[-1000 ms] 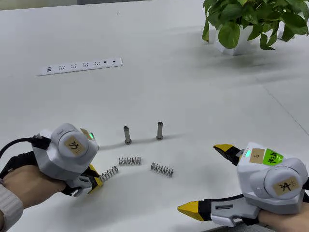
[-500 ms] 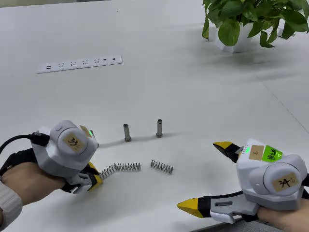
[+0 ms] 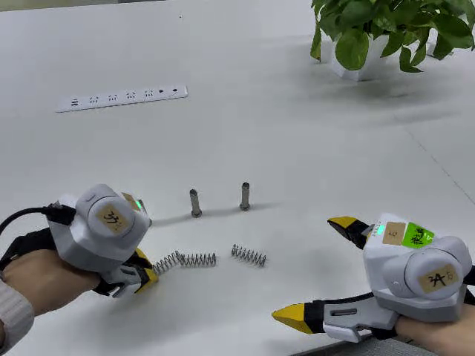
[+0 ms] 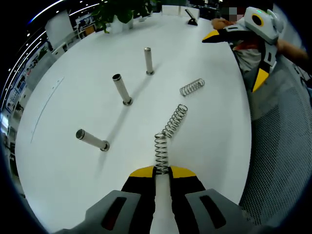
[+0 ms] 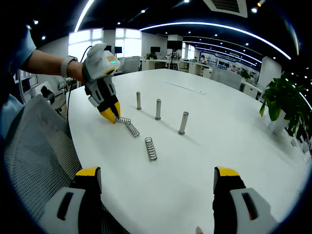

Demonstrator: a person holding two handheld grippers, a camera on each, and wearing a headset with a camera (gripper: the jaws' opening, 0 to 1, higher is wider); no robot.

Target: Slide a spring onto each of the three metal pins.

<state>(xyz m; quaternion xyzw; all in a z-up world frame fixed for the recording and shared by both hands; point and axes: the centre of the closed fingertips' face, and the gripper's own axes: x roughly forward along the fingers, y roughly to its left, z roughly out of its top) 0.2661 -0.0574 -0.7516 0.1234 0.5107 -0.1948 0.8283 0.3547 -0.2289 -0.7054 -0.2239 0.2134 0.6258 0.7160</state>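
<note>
A spring [image 3: 168, 261] is pinched at one end by the left tool [image 3: 148, 276], and its far end is met by a second spring [image 3: 197, 259]. A third spring [image 3: 249, 256] is laid apart. A pin [image 3: 195, 204] and a second pin [image 3: 245, 196] are stood upright on the counter [image 3: 297, 148]. The right tool [image 3: 318, 271] is held with jaws spread wide.

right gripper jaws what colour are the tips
Yellow tips on black jaws. The right gripper shows them best in the head view.

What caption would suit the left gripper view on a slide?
Left gripper shut on a spring, facing three bare metal pins on the white table.
</note>
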